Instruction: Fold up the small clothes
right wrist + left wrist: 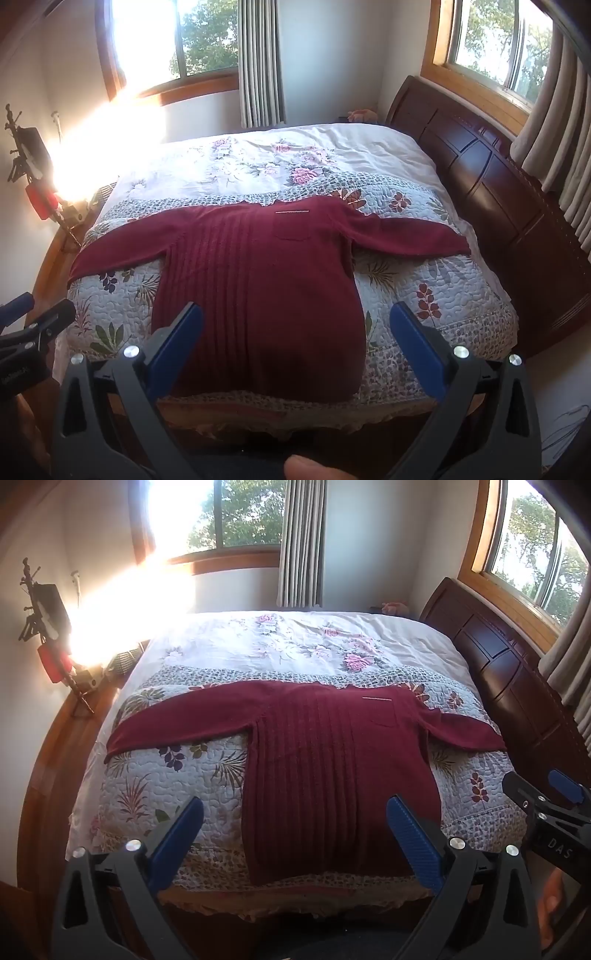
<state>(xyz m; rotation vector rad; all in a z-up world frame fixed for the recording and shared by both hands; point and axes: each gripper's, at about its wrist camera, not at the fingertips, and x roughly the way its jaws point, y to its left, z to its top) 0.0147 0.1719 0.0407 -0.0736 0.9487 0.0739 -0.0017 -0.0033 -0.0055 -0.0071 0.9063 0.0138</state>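
A dark red knit sweater (332,760) (258,288) lies flat on the bed, both sleeves spread out sideways and its hem toward me at the bed's near edge. A chest pocket shows on its right half. My left gripper (295,834) hovers open above the hem, blue pads wide apart, nothing between them. My right gripper (295,350) is likewise open over the hem, holding nothing. In the left wrist view the right gripper (546,797) shows at the right edge; in the right wrist view the left gripper (33,317) shows at the left edge.
The bed carries a floral quilt (177,782) (436,288) over a white flowered cover. A dark wooden headboard (509,672) (498,173) runs along the right. Windows with curtains stand behind. Strong sun glare and a camera rig (44,620) sit at the left wall.
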